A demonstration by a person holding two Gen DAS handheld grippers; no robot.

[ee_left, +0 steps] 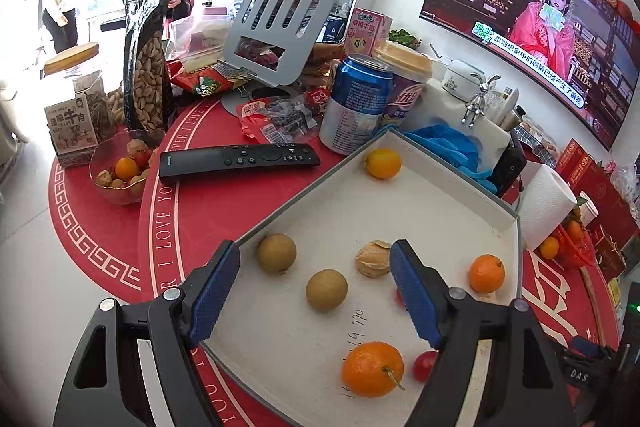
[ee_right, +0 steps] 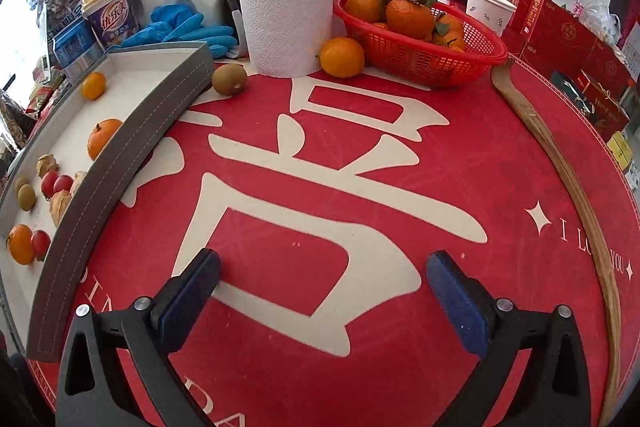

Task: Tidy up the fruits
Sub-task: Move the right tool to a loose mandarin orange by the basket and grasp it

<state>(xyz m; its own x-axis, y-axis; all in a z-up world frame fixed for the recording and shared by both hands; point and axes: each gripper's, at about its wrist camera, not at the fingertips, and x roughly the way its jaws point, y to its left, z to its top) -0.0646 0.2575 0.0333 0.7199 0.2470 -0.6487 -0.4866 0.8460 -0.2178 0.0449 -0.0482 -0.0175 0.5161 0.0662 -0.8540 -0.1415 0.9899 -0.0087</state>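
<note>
Red matting covers the desk, where the left gripper (ee_left: 314,293) hangs spread and empty over the fruit-strewn tray (ee_left: 507,215), hemmed by can (ee_left: 357,103) and remote (ee_left: 239,159), while the right gripper (ee_right: 322,285), also spread, faces bare mat (ee_right: 360,155) before a red basket (ee_right: 424,61).

Red plastic mesh basket (ee_right: 472,55), matt felt-like mat (ee_right: 360,155) (embossed paper roll (ee_right: 286,15)).

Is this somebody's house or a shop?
Probably a home living room, set out for a holiday, though I can't be sure. A big television hangs on the wall, a remote control lies on the red table mat, and snacks and a basket of oranges crowd it.
</note>
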